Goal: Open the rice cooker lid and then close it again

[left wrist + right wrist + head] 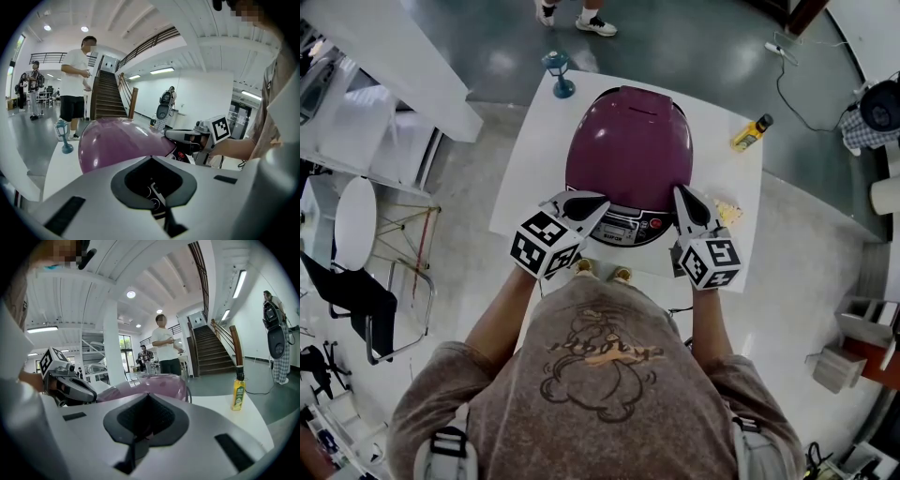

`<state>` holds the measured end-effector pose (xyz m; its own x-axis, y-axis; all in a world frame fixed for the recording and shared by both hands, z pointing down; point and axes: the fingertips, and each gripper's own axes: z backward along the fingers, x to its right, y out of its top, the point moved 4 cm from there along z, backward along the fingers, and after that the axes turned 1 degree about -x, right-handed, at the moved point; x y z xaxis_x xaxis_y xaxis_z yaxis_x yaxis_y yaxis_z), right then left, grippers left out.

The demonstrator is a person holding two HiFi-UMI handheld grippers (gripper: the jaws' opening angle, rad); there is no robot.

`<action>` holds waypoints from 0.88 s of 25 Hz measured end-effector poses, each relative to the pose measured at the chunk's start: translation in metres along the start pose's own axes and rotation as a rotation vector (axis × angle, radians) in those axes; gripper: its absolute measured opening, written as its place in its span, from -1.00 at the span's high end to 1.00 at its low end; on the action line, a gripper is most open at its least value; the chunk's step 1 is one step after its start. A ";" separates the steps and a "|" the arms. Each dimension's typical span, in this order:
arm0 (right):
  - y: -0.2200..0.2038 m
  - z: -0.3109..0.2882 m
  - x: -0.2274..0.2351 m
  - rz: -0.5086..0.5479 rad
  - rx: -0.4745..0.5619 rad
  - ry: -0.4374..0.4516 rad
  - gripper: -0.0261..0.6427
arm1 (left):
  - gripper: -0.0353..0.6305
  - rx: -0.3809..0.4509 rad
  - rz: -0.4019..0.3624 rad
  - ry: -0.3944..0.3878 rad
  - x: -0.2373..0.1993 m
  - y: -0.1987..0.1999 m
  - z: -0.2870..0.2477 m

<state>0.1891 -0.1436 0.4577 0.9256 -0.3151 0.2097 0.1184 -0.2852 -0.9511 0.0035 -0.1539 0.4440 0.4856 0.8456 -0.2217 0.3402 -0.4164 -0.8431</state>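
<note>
Rice cooker (628, 150) sits mid-table (534, 159) with its lid down, just ahead of the person. The left gripper (598, 202) and right gripper (682, 194) flank its front control panel (623, 228), tips angled in toward the lower edge of the lid. Whether they touch it cannot be told. Both grippers are clenched, jaws together with nothing between them.

Print on the panel is too small to read, though a red button shows. Each gripper carries a cube with black-and-white square markers. The label on the yellow bottle (751, 132) at the table's far right is unreadable.

The lid is a smooth, glossy purple dome that catches the ceiling lights. The grippers are matte grey with black pads. The table is flat and white. A small blue lantern (558, 73) stands at its far left corner.
</note>
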 end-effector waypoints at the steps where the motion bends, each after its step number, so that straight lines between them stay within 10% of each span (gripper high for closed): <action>1: 0.000 0.000 0.000 0.000 0.001 -0.003 0.92 | 0.83 0.000 -0.001 0.001 0.000 0.000 0.000; 22: 0.001 -0.002 -0.002 0.037 -0.010 -0.034 0.92 | 0.83 0.007 -0.056 0.027 0.002 -0.001 0.000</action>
<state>0.1866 -0.1445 0.4570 0.9409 -0.2949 0.1667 0.0806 -0.2831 -0.9557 0.0044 -0.1519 0.4441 0.4876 0.8582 -0.1605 0.3617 -0.3659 -0.8575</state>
